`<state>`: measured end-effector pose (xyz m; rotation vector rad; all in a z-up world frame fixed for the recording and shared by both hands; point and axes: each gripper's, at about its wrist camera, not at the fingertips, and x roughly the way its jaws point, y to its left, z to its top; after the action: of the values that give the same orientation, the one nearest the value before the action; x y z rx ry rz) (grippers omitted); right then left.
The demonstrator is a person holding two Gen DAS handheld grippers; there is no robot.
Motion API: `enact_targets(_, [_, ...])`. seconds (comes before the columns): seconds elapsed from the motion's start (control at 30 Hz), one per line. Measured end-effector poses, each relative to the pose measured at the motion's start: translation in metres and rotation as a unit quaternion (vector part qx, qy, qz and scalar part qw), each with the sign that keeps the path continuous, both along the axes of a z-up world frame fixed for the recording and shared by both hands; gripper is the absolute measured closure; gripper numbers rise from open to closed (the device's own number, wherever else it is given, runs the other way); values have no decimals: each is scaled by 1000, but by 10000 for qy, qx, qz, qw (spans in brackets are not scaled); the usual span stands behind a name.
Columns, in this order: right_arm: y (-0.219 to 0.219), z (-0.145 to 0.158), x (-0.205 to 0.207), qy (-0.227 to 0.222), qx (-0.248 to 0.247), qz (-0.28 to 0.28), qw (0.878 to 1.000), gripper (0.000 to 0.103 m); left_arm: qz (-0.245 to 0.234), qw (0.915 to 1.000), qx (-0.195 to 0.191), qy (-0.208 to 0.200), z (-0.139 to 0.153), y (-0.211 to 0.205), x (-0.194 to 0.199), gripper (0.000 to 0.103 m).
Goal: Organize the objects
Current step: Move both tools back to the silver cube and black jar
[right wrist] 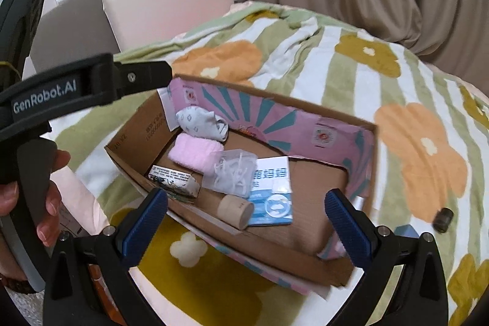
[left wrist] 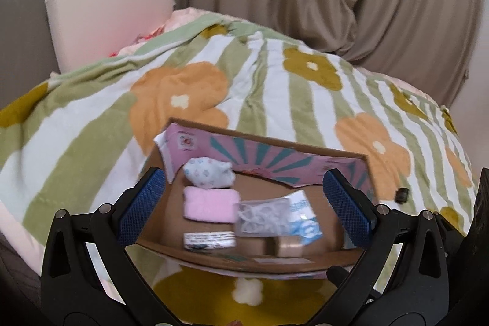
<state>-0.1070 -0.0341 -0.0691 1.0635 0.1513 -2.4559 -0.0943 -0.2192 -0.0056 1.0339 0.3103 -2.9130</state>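
A bed covered by a green-and-white striped blanket (right wrist: 351,87) with orange and olive flowers carries an open cardboard box (right wrist: 321,268) whose inner walls are pink and teal. To the box's right, apart from it, a small dark cylinder (right wrist: 443,217) lies on the blanket, with a light-blue object (right wrist: 406,229) just beside it.

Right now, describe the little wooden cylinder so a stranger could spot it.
Find the open cardboard box on the flowered blanket. By its near wall lies the wooden cylinder, on its side beside a blue-and-white packet; it is the only round, plain tan thing there.
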Motion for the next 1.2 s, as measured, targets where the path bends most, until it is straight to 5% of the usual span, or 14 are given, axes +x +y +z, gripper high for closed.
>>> enact_targets(0.2, [32,21,17,344,343,-349,9982,1,-182,9996,80,191,19,34,12,0])
enact_targets(0.7, [146,61,43,758,229,-1236,9892,1,-790,9956,160,485,49,124,28,0])
enact_targets(1.2, [255,45,38,693,510,-1493,9850,1,-1637,9861,85,277,18,246,17,0])
